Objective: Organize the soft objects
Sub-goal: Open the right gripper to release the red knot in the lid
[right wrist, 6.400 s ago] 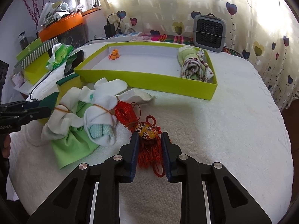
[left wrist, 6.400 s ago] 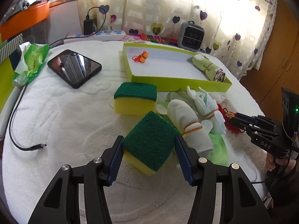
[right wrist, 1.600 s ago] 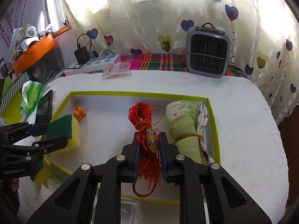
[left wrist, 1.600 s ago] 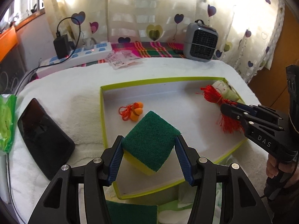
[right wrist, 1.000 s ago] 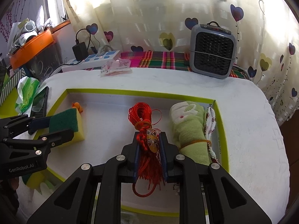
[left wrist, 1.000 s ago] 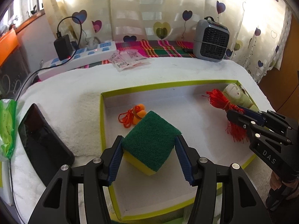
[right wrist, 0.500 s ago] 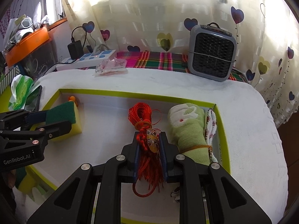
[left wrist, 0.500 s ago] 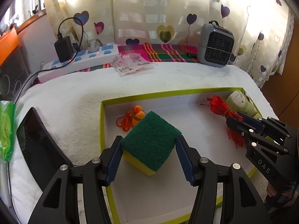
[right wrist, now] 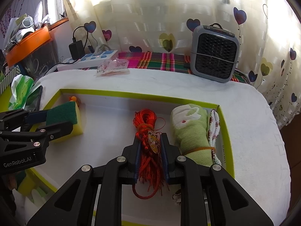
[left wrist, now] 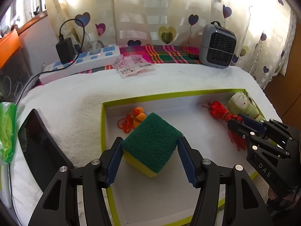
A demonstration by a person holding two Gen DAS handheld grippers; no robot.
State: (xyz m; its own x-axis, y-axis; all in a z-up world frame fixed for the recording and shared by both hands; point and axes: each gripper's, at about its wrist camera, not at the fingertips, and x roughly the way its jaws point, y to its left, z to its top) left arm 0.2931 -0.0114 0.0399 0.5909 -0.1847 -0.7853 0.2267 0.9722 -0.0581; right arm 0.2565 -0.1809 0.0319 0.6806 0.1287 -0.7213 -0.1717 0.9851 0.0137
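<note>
The left gripper [left wrist: 150,160] is letting go of the sponge [left wrist: 150,143], its jaws having just been opening with the sponge between them on the tray [left wrist: 169,95] floor beside an orange charm [left wrist: 138,115]. The right gripper [right wrist: 150,153] is pinching the red tassel [right wrist: 148,137], jaws pressed tight, low over the tray next to a rolled green cloth [right wrist: 191,131]. Judging from this, both pieces are nearly delivered; more soft things seem to be waiting outside the tray's near edge.

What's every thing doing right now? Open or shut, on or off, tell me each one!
Left gripper: jaws just been opening, sponge between them.
Sponge: green side up, in the tray.
Right gripper: shut on the red tassel.
Red tassel: pinched, coil lying in tray.
Green cloth roll: rolled, banded.
Power strip: light on.
Phone: screen dark.
</note>
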